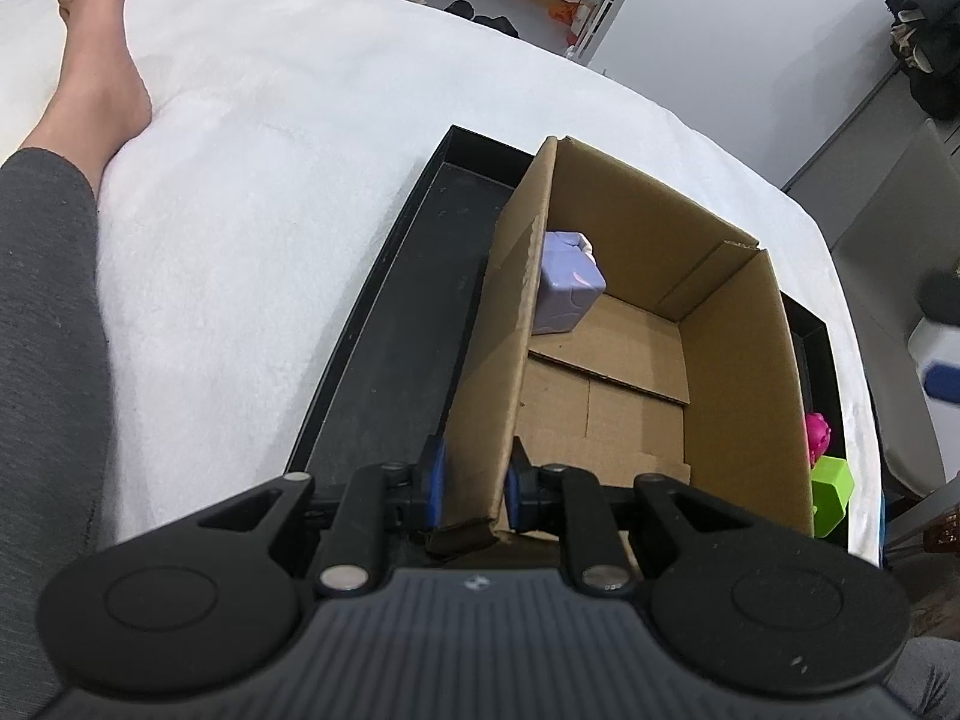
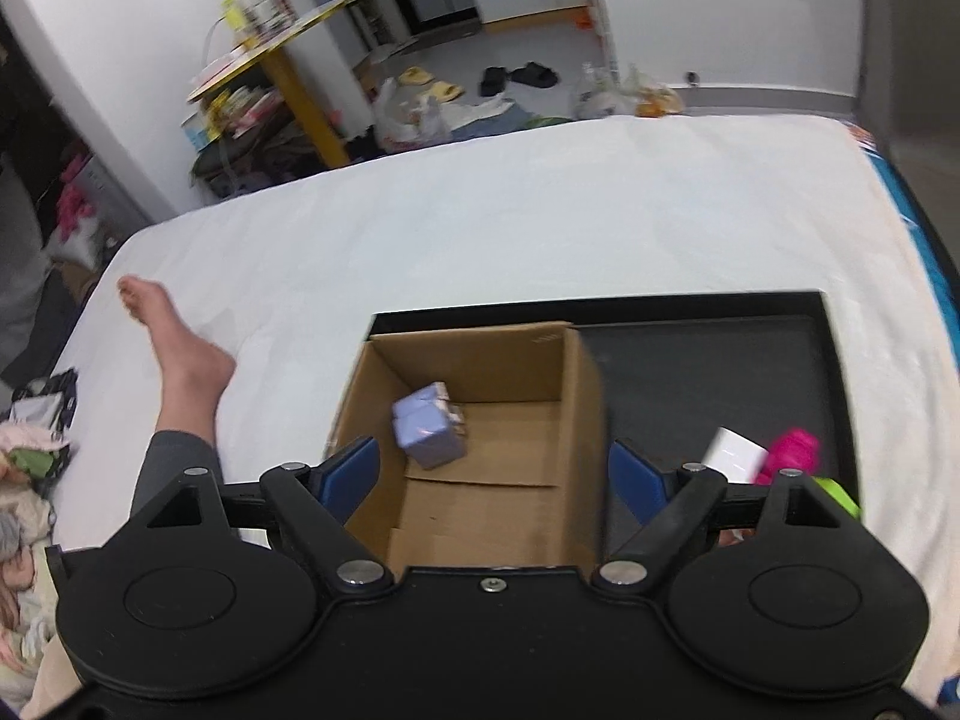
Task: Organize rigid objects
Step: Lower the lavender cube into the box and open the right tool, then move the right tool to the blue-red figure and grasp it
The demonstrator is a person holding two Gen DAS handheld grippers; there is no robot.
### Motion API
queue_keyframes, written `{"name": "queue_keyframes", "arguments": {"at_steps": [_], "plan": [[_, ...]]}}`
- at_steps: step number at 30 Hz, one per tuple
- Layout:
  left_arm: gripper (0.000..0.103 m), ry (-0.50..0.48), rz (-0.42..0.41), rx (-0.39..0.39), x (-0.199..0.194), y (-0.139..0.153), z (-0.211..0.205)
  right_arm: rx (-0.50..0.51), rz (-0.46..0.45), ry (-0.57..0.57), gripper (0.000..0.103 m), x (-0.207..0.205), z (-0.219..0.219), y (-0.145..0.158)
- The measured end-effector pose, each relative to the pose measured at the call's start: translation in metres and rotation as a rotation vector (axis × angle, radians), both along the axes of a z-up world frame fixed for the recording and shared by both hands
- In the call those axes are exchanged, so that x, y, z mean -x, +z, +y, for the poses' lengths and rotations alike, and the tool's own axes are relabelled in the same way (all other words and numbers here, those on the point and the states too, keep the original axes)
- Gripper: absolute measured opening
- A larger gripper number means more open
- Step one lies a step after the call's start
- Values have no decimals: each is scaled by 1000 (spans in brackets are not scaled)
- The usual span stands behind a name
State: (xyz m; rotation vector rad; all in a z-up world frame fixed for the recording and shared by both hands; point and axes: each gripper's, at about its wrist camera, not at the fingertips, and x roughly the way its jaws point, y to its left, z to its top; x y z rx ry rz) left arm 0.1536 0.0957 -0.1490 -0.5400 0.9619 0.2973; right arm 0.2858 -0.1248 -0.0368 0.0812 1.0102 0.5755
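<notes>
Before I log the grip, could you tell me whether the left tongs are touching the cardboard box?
Touching: the left wrist view shows the left tongs clamped on the cardboard box wall, one blue pad on each face.

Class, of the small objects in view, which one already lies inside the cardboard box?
The lilac cube. It lies in the cardboard box; the pink toy, white piece and green block are outside on the black tray.

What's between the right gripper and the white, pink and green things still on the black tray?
Nothing visible. The open right gripper hangs above the cardboard box; the white, pink and green items lie uncovered on the tray beside it.
</notes>
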Motion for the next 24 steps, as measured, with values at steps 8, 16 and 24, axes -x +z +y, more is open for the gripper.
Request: {"name": "queue_keyframes", "arguments": {"at_steps": [8, 16, 24], "plan": [[18, 1, 8, -13, -1, 1, -3, -10, 48, -94, 79, 5, -45, -15], [18, 1, 10, -19, -2, 1, -4, -23, 86, -125, 74, 8, -72, -30], [18, -1, 10, -20, -2, 1, -4, -2, 137, -106, 67, 10, -78, -52]]}}
